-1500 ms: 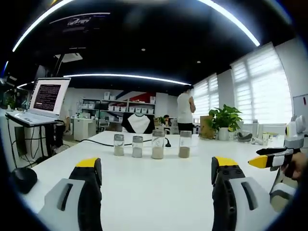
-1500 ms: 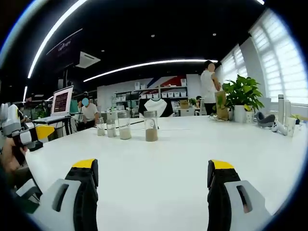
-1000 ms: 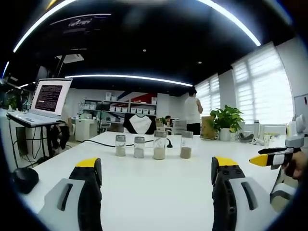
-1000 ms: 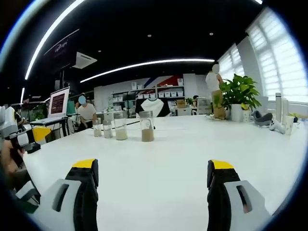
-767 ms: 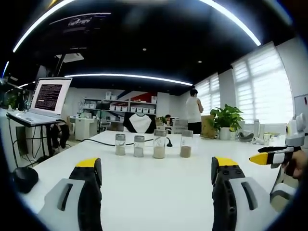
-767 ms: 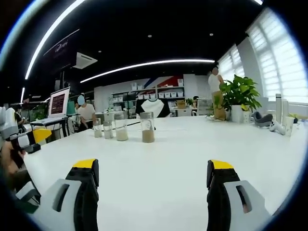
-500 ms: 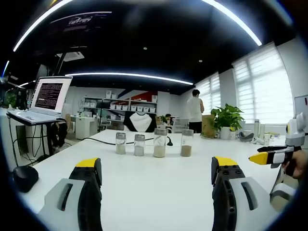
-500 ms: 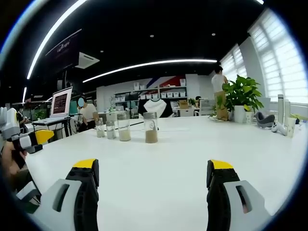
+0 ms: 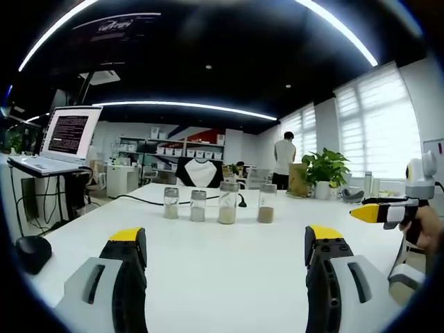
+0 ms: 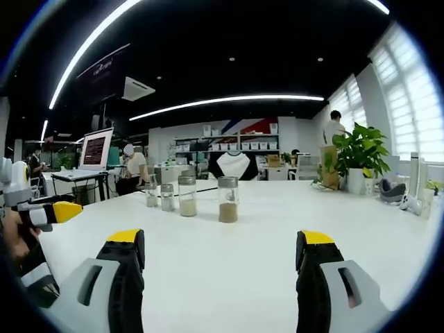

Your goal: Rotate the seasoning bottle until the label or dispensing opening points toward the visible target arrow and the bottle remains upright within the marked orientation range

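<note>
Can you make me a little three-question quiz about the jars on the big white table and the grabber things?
1. How many seasoning bottles stand in the row on the white table?
2. True or false: the left gripper has its jaws closed around a bottle.
3. Which sits at the far end of the table: A) a potted plant, B) a fish tank, C) a bicycle?

Key
1. Four, all upright, with pale or brown powder in the bottom.
2. False. Its jaws are wide apart with nothing between them, and so are those of the right gripper.
3. A.
</note>
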Demonstrator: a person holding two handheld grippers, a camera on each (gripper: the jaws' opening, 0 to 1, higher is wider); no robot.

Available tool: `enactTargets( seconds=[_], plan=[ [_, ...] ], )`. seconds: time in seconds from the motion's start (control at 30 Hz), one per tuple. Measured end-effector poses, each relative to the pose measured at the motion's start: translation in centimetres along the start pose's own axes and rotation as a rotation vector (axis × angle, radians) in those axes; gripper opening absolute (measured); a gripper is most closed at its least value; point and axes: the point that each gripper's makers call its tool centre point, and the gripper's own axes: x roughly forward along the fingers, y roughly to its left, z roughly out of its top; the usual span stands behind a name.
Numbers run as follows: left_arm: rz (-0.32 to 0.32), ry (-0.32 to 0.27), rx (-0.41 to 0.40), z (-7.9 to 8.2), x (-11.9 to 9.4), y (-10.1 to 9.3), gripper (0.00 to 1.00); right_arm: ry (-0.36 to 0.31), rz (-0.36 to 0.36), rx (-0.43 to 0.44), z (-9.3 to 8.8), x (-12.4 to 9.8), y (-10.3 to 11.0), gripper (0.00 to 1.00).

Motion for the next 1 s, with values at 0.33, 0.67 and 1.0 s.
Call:
enactTargets(
  seconds=[0.33, 0.67, 1.0],
  plan=[
    [-0.008, 0.011, -0.004, -0.3, 0.0, -0.2, 1.00, 0.038, 0.090, -0.026, 0.0, 3.2, 2.1, 0.90],
    [-0.001, 0.014, -0.008, -0.3, 0.0, -0.1, 1.00, 0.044, 0.160, -0.028, 0.3, 5.8, 3.5, 0.88],
    [0.001, 0.017, -0.012, -0.3, 0.1, 0.1, 1.00, 0.022, 0.210, -0.045, 1.1, 9.2, 5.2, 0.85]
  ],
)
